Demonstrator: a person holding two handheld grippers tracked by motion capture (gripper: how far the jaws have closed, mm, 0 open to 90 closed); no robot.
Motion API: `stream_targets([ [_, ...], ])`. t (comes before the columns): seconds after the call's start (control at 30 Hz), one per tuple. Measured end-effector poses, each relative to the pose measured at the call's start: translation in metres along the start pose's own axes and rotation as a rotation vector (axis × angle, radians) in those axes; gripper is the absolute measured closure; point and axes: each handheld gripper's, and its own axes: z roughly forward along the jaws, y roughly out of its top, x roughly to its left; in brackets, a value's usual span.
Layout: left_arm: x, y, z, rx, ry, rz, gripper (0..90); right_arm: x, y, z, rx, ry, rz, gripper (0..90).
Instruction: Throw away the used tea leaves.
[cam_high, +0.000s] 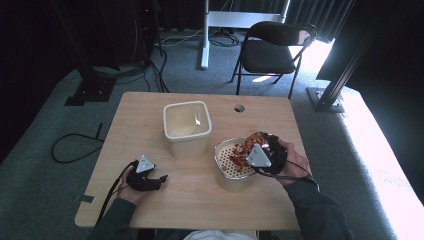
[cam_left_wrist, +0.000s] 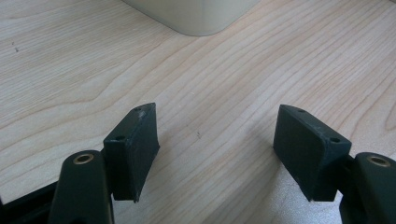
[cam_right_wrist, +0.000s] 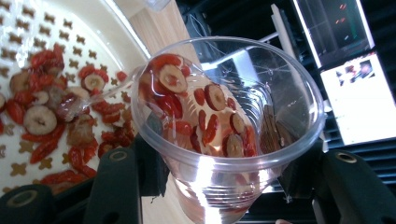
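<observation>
Right gripper view, right gripper (cam_right_wrist: 219, 182) clamping tilted clear cup (cam_right_wrist: 229, 121), dried fruit (cam_right_wrist: 196, 107) inside, left gripper (cam_left_wrist: 217, 154) open, empty.

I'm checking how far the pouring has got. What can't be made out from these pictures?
- Strainer inside, high view: partly covered by the right hand-held gripper and tilted clear cup.
- Square tub, left gripper view: cut off by the top edge.
- Cup's base, right gripper view: cut off by the bottom edge.

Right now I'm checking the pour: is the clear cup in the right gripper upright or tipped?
Tipped. The clear cup lies on its side over the strainer, with red dried fruit sliding toward its rim.
</observation>
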Motion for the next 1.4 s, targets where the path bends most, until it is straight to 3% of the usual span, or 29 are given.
stream_targets([
  [0.13, 0.0, 0.0, 0.0, -0.001, 0.0, 0.001, 31.4, 0.008, 0.006, 0.0, 0.019, -0.028, -0.112, 45.5],
  [0.47, 0.0, 0.0, 0.0, -0.001, 0.001, 0.001, 31.4, 0.018, 0.012, 0.0, 0.056, -0.099, -0.259, 45.7],
  [0.77, 0.0, 0.0, 0.0, -0.001, 0.001, 0.001, 31.4, 0.016, 0.012, -0.001, 0.06, -0.113, -0.273, 45.8],
  [1.4, 0.0, 0.0, 0.0, 0.002, 0.002, 0.003, 31.4, 0.019, 0.014, 0.003, 0.105, -0.157, -0.387, 45.8],
])
